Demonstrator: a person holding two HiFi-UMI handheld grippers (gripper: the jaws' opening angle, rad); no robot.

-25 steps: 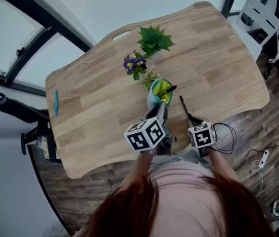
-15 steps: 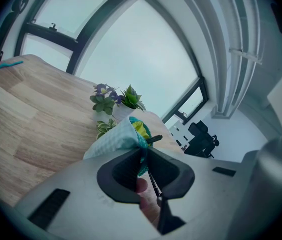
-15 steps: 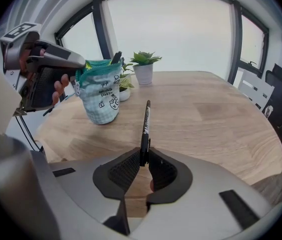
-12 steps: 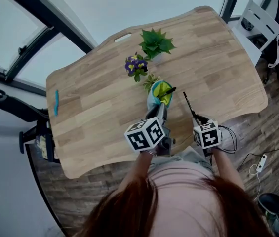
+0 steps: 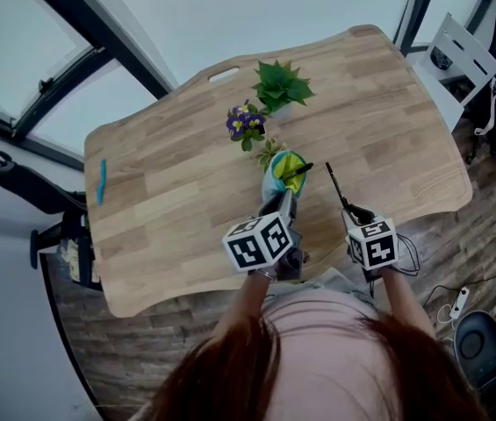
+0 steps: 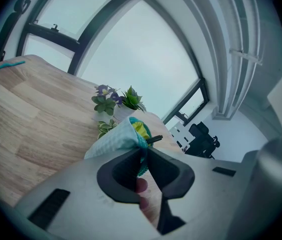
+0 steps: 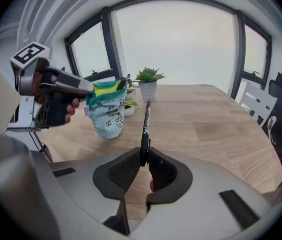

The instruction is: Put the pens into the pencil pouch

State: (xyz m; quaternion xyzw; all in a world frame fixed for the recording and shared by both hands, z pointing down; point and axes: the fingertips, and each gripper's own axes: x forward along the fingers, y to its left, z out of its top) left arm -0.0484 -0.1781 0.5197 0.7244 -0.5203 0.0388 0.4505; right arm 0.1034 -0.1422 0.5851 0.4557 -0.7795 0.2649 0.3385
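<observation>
The pencil pouch (image 5: 284, 172) is stood upright on the wooden table (image 5: 168, 191), close to the middle of the near edge. Its near rim is pinched by the left gripper (image 5: 283, 203), whose jaws are closed on the fabric. A second pen (image 5: 300, 167) is seen poking out of the yellow-lined mouth. The black pen (image 5: 336, 187) is clamped at its near end by the right gripper (image 5: 354, 214), just right of the pouch and apart from it. Its far end is pointed over the table toward the plants.

Just beyond the pouch, the way is closed by a small succulent (image 5: 269, 153). The purple flowers (image 5: 246, 121) and the green potted plant (image 5: 280, 83) are set farther back. To the right of the pen, a broad stretch of bare wood is left open as far as the curved right edge. To the left, the wood is bare up to a blue item (image 5: 101, 181) laid by the left edge. Little table is left between the grippers and the near edge.

Against the picture of a second ago, the right gripper and its pen are found shifted slightly right and raised. The pouch and the left gripper are unchanged.
</observation>
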